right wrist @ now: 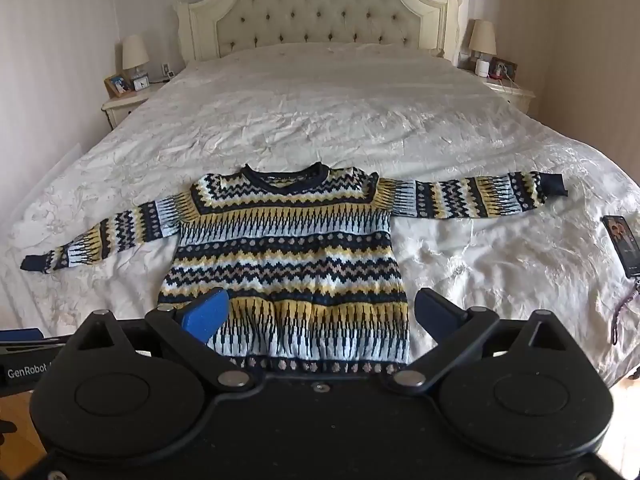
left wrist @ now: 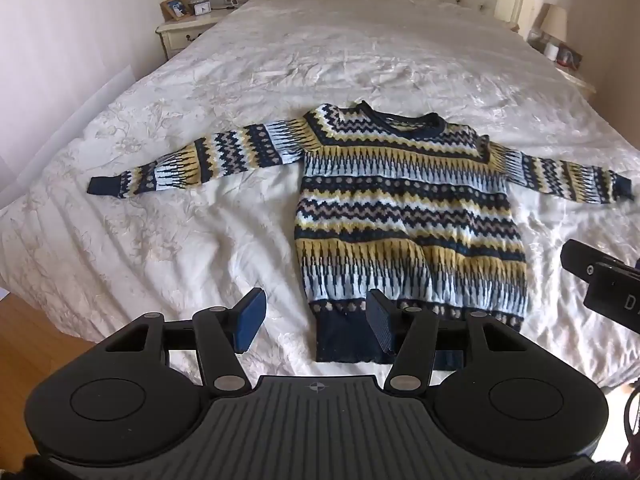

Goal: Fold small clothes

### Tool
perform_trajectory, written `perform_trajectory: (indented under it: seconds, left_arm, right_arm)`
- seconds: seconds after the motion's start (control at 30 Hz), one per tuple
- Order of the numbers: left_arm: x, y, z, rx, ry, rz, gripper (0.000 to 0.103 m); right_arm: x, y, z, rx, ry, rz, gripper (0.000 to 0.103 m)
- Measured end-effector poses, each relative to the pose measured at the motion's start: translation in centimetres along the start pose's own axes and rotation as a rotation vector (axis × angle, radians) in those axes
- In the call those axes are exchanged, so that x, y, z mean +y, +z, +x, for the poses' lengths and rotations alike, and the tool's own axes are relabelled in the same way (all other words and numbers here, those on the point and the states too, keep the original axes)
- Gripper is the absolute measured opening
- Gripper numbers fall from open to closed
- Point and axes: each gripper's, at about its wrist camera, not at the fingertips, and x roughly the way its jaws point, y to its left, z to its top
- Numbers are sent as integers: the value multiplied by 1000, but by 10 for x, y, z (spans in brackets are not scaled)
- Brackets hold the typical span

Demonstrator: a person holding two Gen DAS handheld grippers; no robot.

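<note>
A small knitted sweater with navy, yellow, pale blue and beige zigzag bands lies flat on the white bedspread, front up, both sleeves spread wide. In the left wrist view my left gripper hovers above the sweater's near left hem corner, jaws apart with nothing between the blue pads. In the right wrist view the same sweater lies ahead, and my right gripper stands wide open above its lower body, holding nothing. Part of the right tool shows at the right edge of the left wrist view.
A phone with a cord lies on the bedspread to the sweater's right. Nightstands with lamps flank the tufted headboard. Wooden floor shows at the bed's near left corner.
</note>
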Motion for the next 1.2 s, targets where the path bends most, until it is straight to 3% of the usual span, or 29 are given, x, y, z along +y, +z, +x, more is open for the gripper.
perform_trajectory:
  seconds: [1.2]
  left_arm:
    - [-6,-2,-7,-28,-13,8,54]
  right_arm:
    - [11,-4,-8,-3,7,-7,100]
